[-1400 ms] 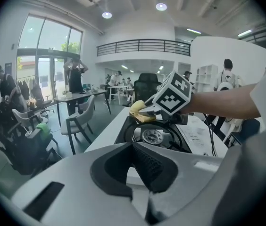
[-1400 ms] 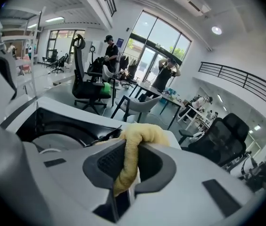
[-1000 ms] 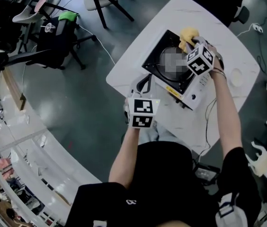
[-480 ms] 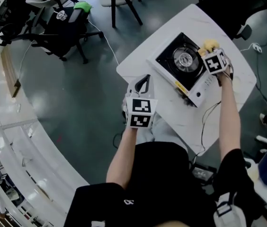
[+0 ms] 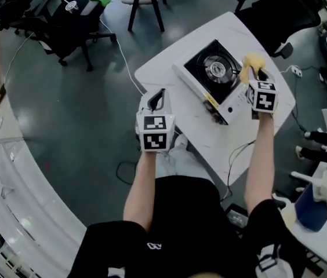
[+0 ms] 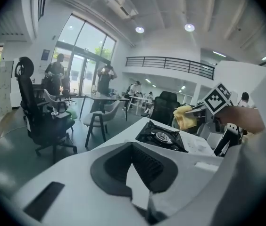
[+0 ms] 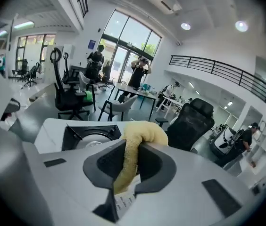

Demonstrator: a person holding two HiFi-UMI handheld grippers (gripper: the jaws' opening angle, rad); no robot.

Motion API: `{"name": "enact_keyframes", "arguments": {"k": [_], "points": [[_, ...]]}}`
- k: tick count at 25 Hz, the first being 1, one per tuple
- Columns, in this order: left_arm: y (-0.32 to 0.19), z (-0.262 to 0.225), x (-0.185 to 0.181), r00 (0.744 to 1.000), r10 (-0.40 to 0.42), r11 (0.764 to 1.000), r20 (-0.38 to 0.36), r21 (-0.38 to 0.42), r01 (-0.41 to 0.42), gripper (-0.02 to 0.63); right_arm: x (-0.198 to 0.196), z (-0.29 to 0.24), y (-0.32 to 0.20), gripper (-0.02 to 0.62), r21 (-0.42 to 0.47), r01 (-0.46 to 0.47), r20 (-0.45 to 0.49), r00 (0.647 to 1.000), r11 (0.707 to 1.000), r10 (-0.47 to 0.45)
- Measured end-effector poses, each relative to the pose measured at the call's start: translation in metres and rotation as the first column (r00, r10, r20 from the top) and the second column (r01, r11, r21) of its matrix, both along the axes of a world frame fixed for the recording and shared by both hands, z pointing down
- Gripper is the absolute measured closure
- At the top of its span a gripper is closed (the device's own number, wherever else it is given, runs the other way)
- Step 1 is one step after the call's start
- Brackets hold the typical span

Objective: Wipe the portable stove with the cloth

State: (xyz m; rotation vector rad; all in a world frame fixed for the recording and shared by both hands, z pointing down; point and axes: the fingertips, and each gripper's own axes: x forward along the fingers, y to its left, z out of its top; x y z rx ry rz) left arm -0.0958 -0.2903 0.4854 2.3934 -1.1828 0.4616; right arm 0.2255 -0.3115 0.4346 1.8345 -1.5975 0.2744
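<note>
The right gripper point(image 7: 129, 148) has its jaws clamped on a fold of the yellow cloth point(image 5: 250, 62), which bunches out past the tips at the right-hand edge of the portable stove point(image 5: 213, 74), just beside the burner; whether the cloth touches the stove top I cannot tell. The left gripper point(image 5: 157, 95) sits to the near left of the stove, apart from it and over the edge of the white table point(image 5: 169, 54) that the stove stands on, its jaws drawn together at the tips with nothing between them.
</note>
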Motion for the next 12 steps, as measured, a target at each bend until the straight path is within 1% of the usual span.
{"name": "enact_keyframes", "arguments": {"k": [2,4,7,10,12], "points": [[0.005,-0.01,0.001,1.0,-0.014,1.0,-0.024,0.02,0.014,0.612,-0.021,-0.005,0.006,0.555,0.042,0.023,0.085,0.996,0.999,-0.027],[0.009,-0.022,0.0,0.998,-0.035,0.998,-0.045,0.045,0.037,0.612,-0.047,-0.015,0.008,0.555,0.111,0.041,0.171,0.983,0.993,-0.06],[0.018,-0.044,-0.005,0.994,-0.075,0.993,-0.08,0.088,0.082,0.612,-0.087,-0.029,0.016,0.555,0.204,0.066,0.255,0.96,0.977,-0.118],[0.03,-0.068,-0.023,0.983,-0.143,0.978,-0.111,0.135,0.158,0.612,-0.129,-0.05,0.027,0.555,0.301,0.104,0.309,0.93,0.948,-0.2],[0.044,-0.083,-0.033,0.972,-0.194,0.964,-0.135,0.157,0.215,0.612,-0.148,-0.071,0.04,0.555,0.367,0.098,0.365,0.899,0.925,-0.241]]}}
